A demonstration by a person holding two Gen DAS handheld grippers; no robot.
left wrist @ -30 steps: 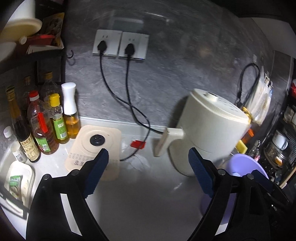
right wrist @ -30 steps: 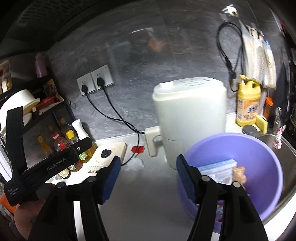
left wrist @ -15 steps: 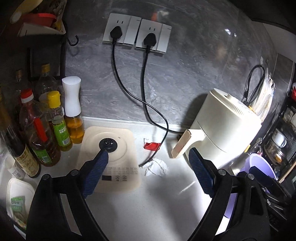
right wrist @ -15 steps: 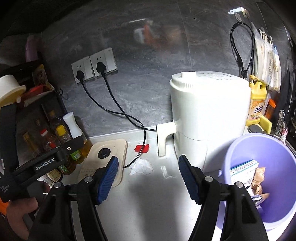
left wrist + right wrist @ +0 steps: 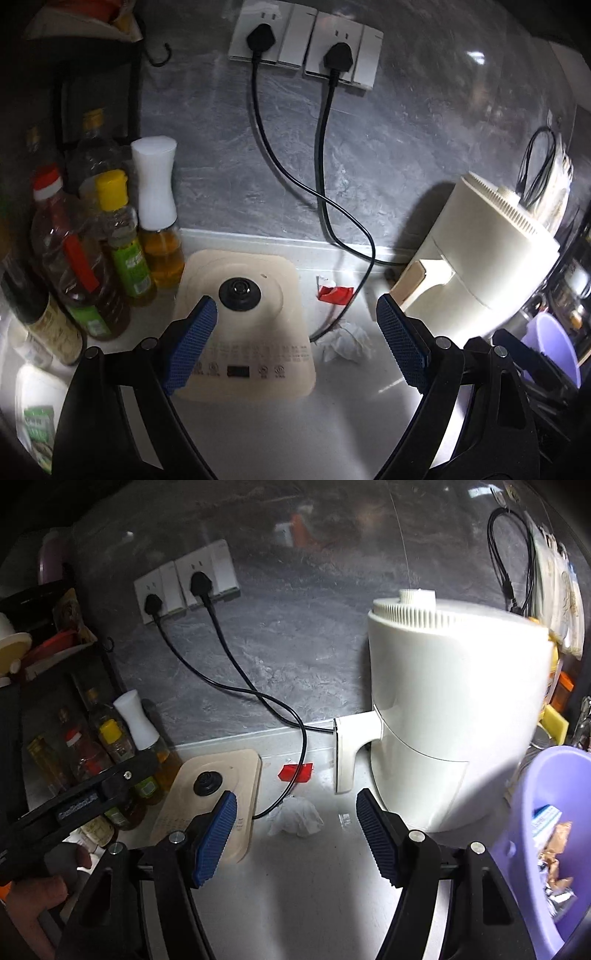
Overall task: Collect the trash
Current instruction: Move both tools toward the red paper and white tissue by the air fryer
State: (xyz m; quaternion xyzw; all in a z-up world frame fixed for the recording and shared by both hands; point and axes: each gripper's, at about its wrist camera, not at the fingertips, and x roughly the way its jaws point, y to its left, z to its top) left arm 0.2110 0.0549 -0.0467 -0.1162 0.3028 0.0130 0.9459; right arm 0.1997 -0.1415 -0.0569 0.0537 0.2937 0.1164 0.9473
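Note:
A crumpled white tissue lies on the white counter beside the black cord; it also shows in the right wrist view. A red wrapper scrap lies behind it near the wall, also in the right wrist view. My left gripper is open and empty, above the kettle base and tissue. My right gripper is open and empty, with the tissue just beyond its fingertips. A purple basin at the right holds a blue-white packet and wrappers; its rim shows in the left wrist view.
A cream kettle base sits left of the tissue. A white air fryer stands at the right. Oil and sauce bottles crowd the left. Two black cords run from wall sockets down to the counter.
Both grippers have moved forward and down toward the counter. The tissue and red scrap are now closer and larger. The purple basin has slid to the right edge of the right view.

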